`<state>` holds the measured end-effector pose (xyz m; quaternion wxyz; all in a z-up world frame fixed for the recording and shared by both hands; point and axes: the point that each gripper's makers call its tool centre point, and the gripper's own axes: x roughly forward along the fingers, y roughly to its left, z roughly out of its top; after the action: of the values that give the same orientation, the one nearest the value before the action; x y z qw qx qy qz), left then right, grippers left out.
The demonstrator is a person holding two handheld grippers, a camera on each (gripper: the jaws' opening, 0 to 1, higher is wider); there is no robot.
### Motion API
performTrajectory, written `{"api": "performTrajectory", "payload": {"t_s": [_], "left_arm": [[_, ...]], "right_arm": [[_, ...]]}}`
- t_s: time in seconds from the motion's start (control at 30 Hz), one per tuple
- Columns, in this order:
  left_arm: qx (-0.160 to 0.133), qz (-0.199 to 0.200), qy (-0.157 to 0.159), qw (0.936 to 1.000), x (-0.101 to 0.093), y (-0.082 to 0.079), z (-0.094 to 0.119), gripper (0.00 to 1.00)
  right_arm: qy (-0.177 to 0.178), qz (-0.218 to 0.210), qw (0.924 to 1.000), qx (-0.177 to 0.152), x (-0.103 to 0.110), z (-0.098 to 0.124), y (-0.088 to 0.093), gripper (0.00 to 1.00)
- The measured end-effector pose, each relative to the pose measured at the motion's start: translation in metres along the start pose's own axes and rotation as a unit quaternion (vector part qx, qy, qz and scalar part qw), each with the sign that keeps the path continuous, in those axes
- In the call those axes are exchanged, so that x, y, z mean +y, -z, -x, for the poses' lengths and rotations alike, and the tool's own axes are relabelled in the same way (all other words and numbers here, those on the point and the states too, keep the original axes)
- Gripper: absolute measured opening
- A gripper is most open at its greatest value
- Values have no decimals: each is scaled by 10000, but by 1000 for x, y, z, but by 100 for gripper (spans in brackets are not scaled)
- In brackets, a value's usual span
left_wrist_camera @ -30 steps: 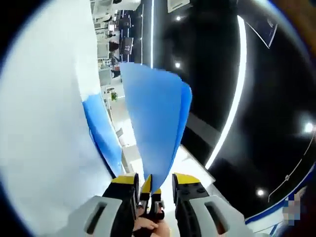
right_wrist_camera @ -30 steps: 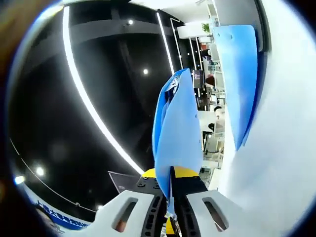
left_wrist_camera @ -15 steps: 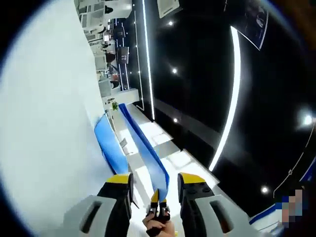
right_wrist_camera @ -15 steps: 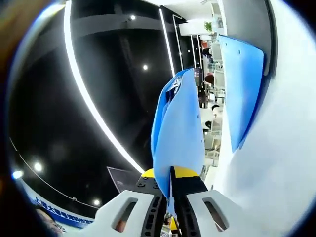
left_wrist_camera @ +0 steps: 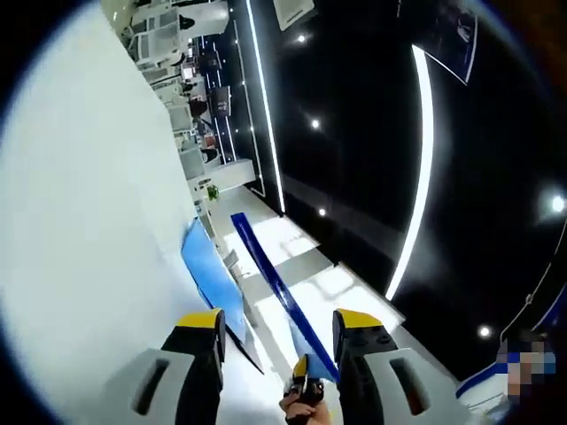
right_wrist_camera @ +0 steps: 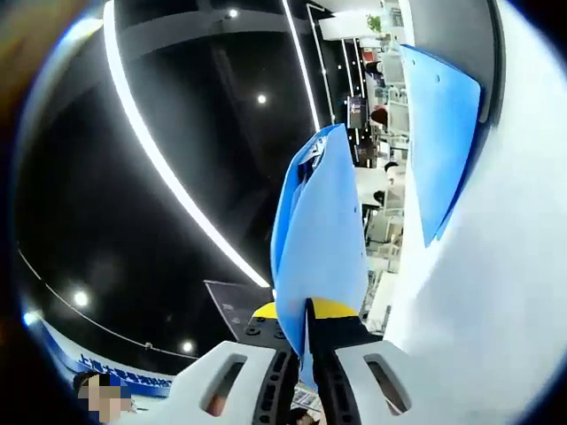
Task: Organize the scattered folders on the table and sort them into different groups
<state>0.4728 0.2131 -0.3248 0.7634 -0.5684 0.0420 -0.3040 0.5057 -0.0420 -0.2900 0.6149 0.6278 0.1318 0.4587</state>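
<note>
Right gripper view has your right tongs (right_wrist_camera: 306, 354) pressed together on the edge of a blue folder (right_wrist_camera: 319, 239), which stands up from the jaws, lifted clear of the white table (right_wrist_camera: 496, 283). Beyond it, a second blue folder (right_wrist_camera: 438, 133) lies flat on the table, near the far edge. In the left gripper view your left tongs (left_wrist_camera: 279, 341) are spread wide, pinching nothing. Between the jaws, the other gripper (left_wrist_camera: 301, 391) shows low down with the held folder (left_wrist_camera: 279, 292) seen edge-on, rising up and away. Just past the left jaw tip, a folder on the table (left_wrist_camera: 213, 274) lies flat, apart from both jaws. As a judgement, sorting is under way but unfinished: one folder is in the air with no place yet, and only one rests on the table, so no separate groups are visible. You would likely set the held folder down next, on or beside the lying one.
</note>
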Motion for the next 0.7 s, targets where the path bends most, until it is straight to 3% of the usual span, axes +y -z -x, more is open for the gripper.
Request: {"api": "performTrajectory", "payload": {"t_s": [0.23, 0.43, 0.63, 0.7], "left_arm": [[187, 30, 115, 9998, -5, 1, -4, 51], [475, 79, 205, 9986, -6, 12, -10, 52], [535, 133, 340, 9979, -14, 20, -13, 52], [540, 219, 425, 9974, -17, 23, -15, 48]], "right_arm": [[-156, -60, 9995, 284, 7, 1, 14, 4], [-373, -218, 9969, 663, 10, 1, 32, 4], [-395, -141, 9944, 972, 10, 0, 46, 5], [-385, -124, 9935, 1066, 8, -1, 48, 5]]}}
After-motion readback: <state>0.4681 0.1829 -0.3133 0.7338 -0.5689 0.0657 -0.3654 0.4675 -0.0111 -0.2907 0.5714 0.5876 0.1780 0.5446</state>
